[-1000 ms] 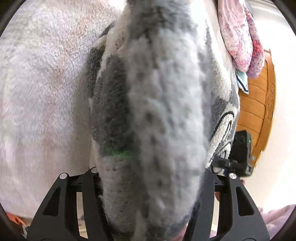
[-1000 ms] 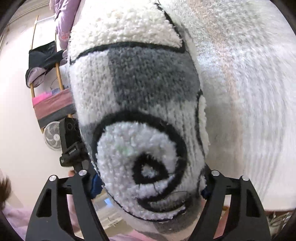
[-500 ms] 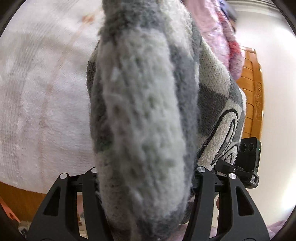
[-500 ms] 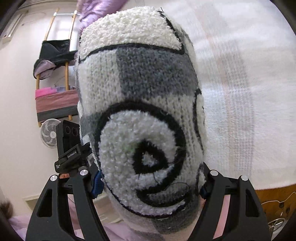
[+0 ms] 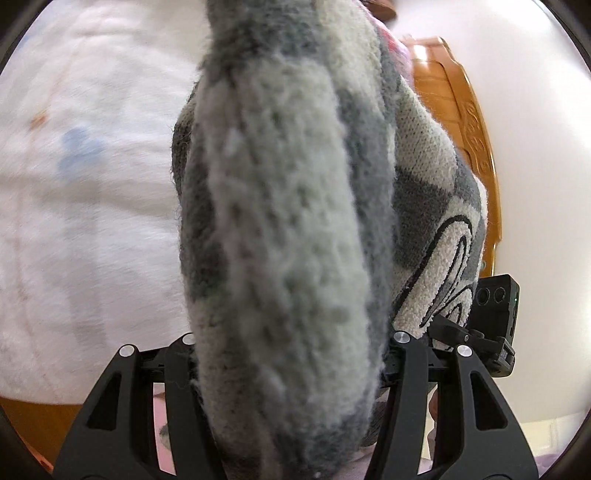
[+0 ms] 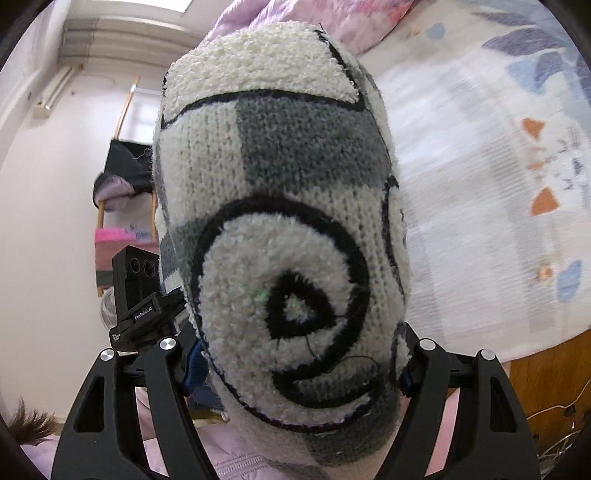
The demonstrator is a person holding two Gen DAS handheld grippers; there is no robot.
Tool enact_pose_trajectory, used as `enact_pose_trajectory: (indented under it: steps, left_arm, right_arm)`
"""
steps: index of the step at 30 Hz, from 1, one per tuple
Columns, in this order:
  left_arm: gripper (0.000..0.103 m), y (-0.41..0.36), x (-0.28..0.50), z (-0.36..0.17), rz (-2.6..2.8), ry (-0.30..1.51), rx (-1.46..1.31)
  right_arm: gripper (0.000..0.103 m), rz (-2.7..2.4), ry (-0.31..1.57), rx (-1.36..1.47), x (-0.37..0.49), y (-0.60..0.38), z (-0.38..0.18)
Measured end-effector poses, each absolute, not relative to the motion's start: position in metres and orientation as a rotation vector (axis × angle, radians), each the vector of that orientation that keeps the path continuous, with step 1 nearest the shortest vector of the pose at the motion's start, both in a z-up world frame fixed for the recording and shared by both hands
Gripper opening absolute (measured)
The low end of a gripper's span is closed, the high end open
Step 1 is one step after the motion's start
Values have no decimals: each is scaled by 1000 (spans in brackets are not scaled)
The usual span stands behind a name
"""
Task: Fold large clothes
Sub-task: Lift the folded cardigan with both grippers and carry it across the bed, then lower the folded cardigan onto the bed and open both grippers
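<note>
A thick grey-and-white checked knit sweater with black swirl outlines fills both views. In the left wrist view its fuzzy inner side [image 5: 280,236] bulges between the fingers of my left gripper [image 5: 291,343], which is shut on a bunched fold. In the right wrist view the sweater's patterned outer face [image 6: 284,236] is clamped in my right gripper [image 6: 295,347], shut on another thick fold. Both fingertip pairs are buried in the knit. Each view shows the other gripper's black camera block [image 5: 495,325] [image 6: 136,291] close beside the cloth. The sweater hangs lifted above the bed.
A white fleecy bed cover with blue and orange prints [image 6: 498,192] lies below, on a wooden bed frame [image 5: 461,122]. A pink quilt [image 6: 362,18] sits at the head. A clothes rack with dark garments [image 6: 125,173] and a fan [image 6: 107,306] stand by the wall.
Both grippers have risen with the sweater still clamped. The bed has dropped away, and more of the wall, rack and headboard shows around the cloth.
</note>
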State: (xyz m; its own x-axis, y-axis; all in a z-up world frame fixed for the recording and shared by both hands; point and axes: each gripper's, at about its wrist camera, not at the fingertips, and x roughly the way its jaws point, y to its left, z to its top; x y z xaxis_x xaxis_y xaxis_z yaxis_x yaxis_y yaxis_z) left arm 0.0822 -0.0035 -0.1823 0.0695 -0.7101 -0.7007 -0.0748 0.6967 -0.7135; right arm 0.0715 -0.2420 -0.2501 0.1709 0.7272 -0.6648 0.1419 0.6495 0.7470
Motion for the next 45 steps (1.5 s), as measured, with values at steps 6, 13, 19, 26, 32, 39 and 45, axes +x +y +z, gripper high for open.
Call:
enact_pose_trajectory:
  steps: [6,13,19,26,32,39,45]
  left_arm:
    - [55,-107,119,-177,-554,1441,-666]
    - [55,-196,126,-201,-504,1441,-717]
    - [55,-273,151,-251,-474,1511,-777]
    - [55,-347,210,-347,-430,1594,-785]
    - [56,-365,265,-424,-398,1676,-721]
    - [81,-381,275,-462,-341,1721,-543]
    - [75,-325,237,-368,-195,1637,-212]
  right_arm:
    - [72,488,1335,821,76,-345,-255]
    - [72,540,1385,783,111,-484,-273]
    - [72,510,1459,758,147,-589,-304]
    - [72,461,1517,791,186,-688,-375]
    - [73,400,1568,878,210,-754,-461]
    - [87,187,1630,795,200,-779,-524]
    - [50,-18,1424,608,166,-776,-436]
